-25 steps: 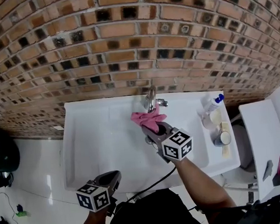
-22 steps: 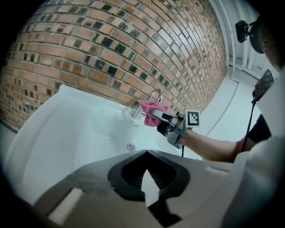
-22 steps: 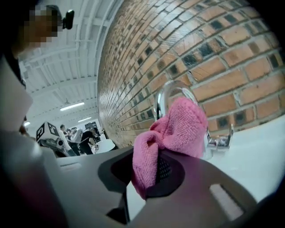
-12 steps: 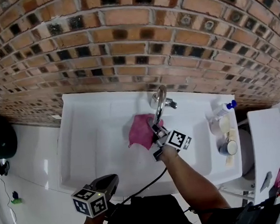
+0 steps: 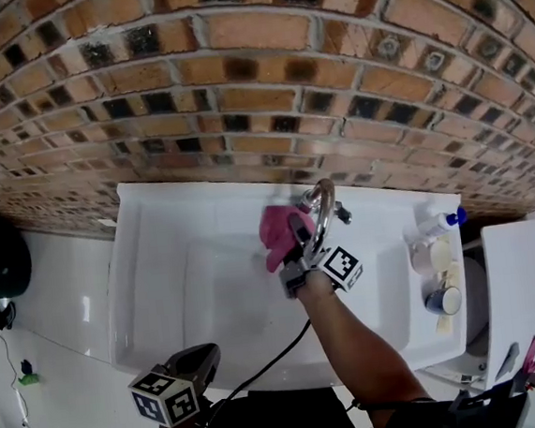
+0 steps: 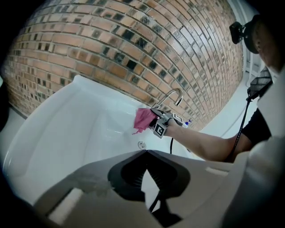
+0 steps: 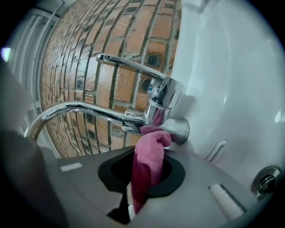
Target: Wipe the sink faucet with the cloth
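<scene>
Sink spreads under the faucet. We have raised the cloth against the faucet's base, so wiping starts. Right gripper clamps the cloth; left gripper, jaws together and empty, waits well away from the faucet.

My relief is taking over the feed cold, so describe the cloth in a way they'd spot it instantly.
Below the brick wall sits a white sink, with a curved chrome faucet at its back edge. Just left of that faucet, the right gripper is shut on the cloth. It is the pink, fuzzy piece against shiny metal and white basin.
</scene>
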`<state>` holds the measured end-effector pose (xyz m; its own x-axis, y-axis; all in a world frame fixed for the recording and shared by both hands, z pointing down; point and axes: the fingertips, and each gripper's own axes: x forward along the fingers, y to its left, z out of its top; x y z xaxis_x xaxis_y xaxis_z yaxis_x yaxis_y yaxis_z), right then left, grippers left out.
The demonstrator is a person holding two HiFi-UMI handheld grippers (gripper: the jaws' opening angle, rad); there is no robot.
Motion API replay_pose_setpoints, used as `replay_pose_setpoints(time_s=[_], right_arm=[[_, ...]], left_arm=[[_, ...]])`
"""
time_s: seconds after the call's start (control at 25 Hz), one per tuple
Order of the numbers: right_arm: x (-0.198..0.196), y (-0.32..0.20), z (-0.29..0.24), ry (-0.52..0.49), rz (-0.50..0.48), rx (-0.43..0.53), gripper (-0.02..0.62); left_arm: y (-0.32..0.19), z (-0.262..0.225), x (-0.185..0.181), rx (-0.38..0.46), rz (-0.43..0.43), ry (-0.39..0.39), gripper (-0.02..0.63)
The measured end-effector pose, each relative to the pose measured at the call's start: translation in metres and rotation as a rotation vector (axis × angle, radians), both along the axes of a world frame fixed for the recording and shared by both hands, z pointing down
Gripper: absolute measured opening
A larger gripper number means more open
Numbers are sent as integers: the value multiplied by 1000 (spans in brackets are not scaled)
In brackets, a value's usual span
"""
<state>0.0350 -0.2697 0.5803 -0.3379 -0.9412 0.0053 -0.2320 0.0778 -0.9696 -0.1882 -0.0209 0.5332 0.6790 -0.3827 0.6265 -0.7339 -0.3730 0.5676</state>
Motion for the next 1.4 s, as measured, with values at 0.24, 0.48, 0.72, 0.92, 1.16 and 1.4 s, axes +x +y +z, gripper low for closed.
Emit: replay_pose_setpoints(time_s=[0.24, 0.48, 0.72, 0.92, 1.16, 1.4], right_arm=[[1, -9, -15, -63, 12, 48, 43], [-1, -7, -44, -127, 4, 118, 43], [-1, -5, -68, -139, -5, 181, 43], [-3, 9, -74, -131, -49, 184, 43], [-1, 73, -86, -29, -88, 187, 44], [-3, 168, -121, 113, -124, 222, 44]], left_arm=[[-6, 1, -2, -8, -3, -3, 5], [-12, 0, 2, -5, 5, 1, 5], [-12, -4, 9, 9, 20, 7, 5], [-3, -11, 11, 27, 16, 30, 5], [9, -31, 5, 85, 42, 79, 5], [33, -35, 11, 120, 153, 127, 5]])
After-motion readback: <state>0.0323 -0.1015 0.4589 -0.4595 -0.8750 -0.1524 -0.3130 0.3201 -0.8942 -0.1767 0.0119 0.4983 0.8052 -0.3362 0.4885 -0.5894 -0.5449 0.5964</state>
